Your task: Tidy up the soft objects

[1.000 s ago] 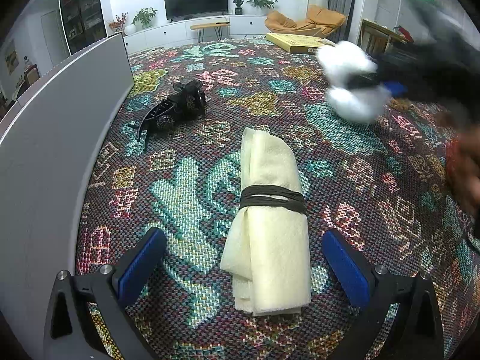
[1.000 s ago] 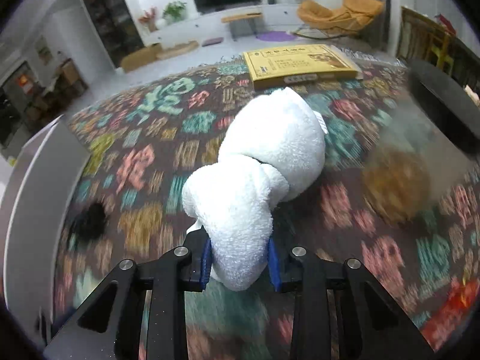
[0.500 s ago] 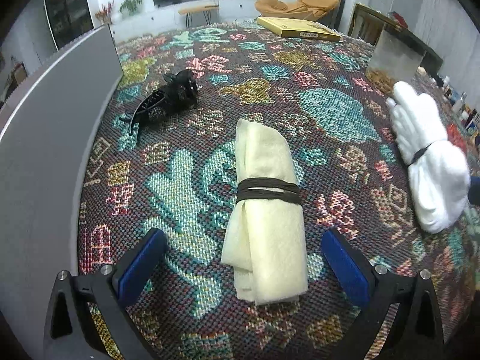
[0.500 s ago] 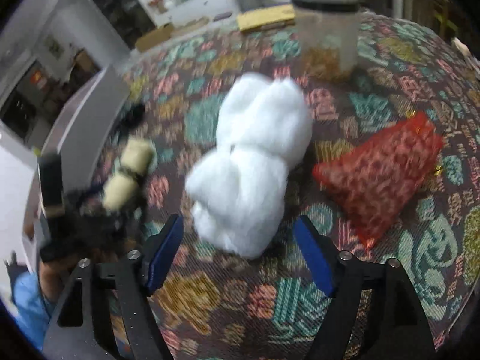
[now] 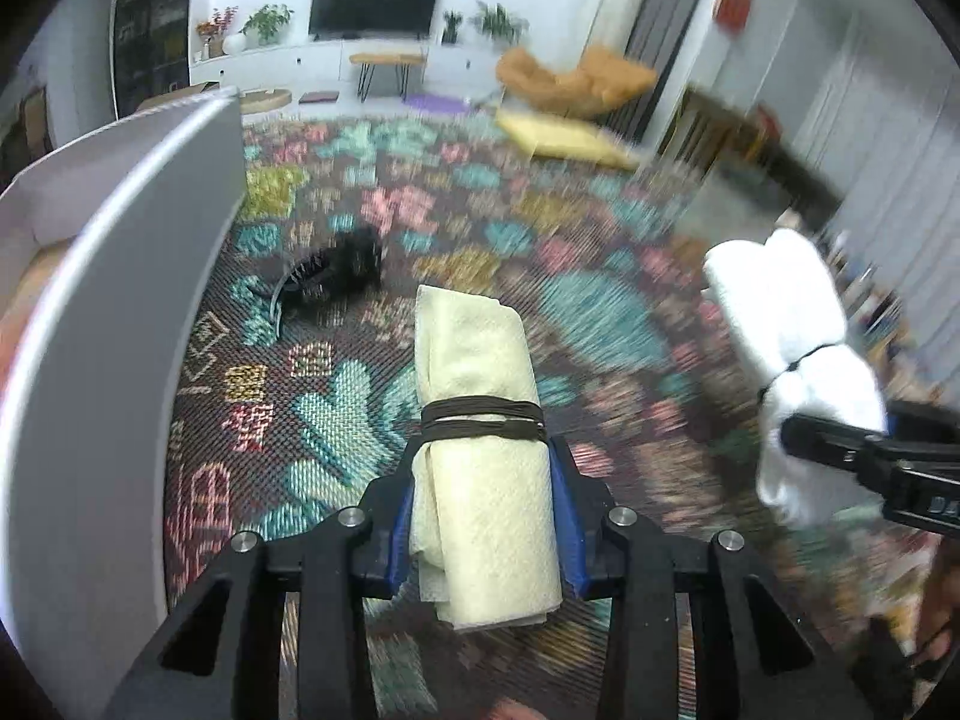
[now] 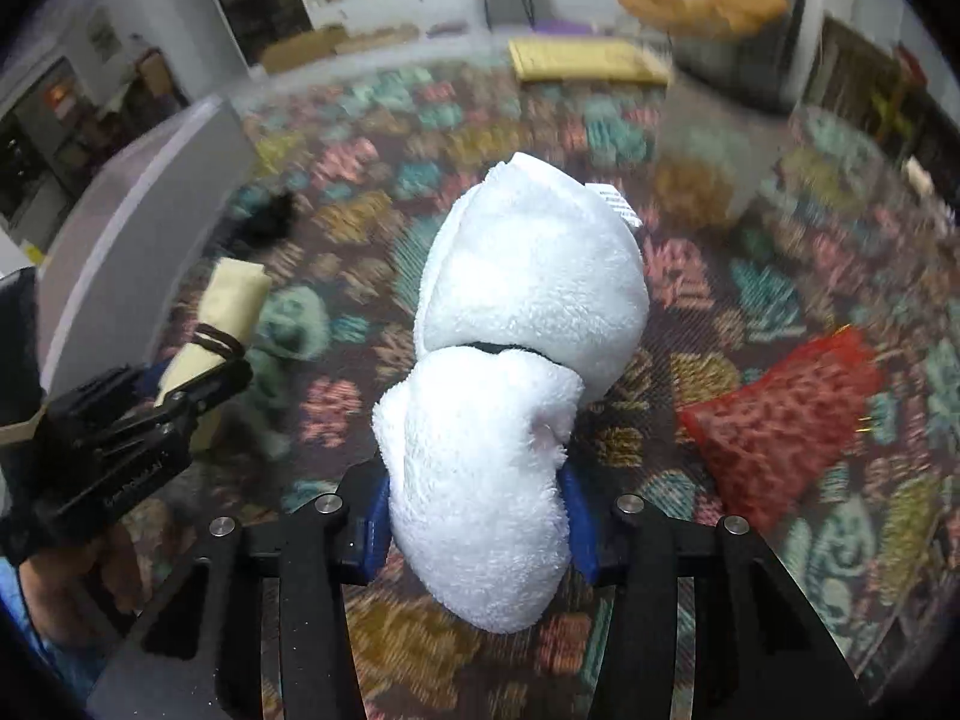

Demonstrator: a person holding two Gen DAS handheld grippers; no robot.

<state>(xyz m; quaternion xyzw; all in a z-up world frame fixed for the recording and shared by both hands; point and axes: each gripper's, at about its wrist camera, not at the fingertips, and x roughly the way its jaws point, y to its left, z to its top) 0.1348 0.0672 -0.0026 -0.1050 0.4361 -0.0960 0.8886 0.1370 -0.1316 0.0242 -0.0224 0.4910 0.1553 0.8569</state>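
Even indoor light, motion blur smearing the far scene.
Fisheye edges are bending and darkening; the near towels are staying sharp.

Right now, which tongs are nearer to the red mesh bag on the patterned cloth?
Right. The right tongs, shut on the white towel roll, hang just left of the red mesh bag. The left tongs, holding the yellow towel roll, are far across, beside the grey box.

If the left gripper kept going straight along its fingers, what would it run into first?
Probably nothing soon: the left gripper, shut on the yellow towel roll, points across patterned cloth; the black object sits left.
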